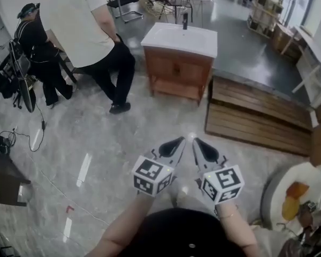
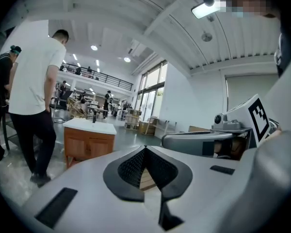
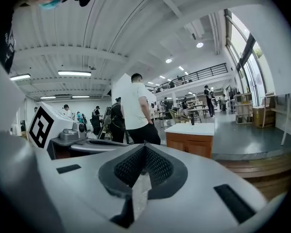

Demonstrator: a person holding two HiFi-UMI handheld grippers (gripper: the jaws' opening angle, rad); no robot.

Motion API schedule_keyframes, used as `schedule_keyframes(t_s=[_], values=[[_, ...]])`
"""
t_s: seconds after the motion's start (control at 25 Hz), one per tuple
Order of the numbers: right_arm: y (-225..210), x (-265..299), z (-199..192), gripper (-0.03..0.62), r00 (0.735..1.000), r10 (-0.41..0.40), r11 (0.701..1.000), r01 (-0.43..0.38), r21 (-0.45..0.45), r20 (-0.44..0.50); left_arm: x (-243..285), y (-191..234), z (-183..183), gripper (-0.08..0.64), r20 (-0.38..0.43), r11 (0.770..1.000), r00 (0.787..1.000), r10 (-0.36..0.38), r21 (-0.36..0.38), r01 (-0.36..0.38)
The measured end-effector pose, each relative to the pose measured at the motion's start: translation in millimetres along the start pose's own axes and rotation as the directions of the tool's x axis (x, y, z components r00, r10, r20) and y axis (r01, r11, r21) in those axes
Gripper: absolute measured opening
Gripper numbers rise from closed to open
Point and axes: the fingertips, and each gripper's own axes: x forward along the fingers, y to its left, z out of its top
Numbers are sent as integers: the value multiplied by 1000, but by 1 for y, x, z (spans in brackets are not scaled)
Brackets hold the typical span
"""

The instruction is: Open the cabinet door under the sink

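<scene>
A wooden cabinet with a white sink top and a black tap stands on the floor ahead, several steps off; its two doors are closed. It also shows in the left gripper view as the cabinet and in the right gripper view as the cabinet. My left gripper and right gripper are held side by side low in the head view, both shut with nothing between the jaws. The left gripper and right gripper point at the cabinet from a distance.
A person in a white shirt stands left of the cabinet, with another person in black further left. A low wooden platform lies right of the cabinet. Cables and dark equipment sit at the left; tables and chairs stand behind.
</scene>
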Motion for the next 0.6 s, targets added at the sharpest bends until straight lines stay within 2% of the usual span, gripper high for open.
schedule_keyframes(t_s=[0.28,0.48,0.6], values=[[-5,16,-1,8,999,-21,994,18,105,25,-1,21,1,9,-5,1000,1000,18,-9,-18],[4,29,-8,8,999,-31,997,32,70,-14,-2,34,-1,9,-26,1000,1000,-16,-2,16],[0,41,-12,8,999,-42,996,44,83,-21,3,41,-2,9,-32,1000,999,-26,-2,26]])
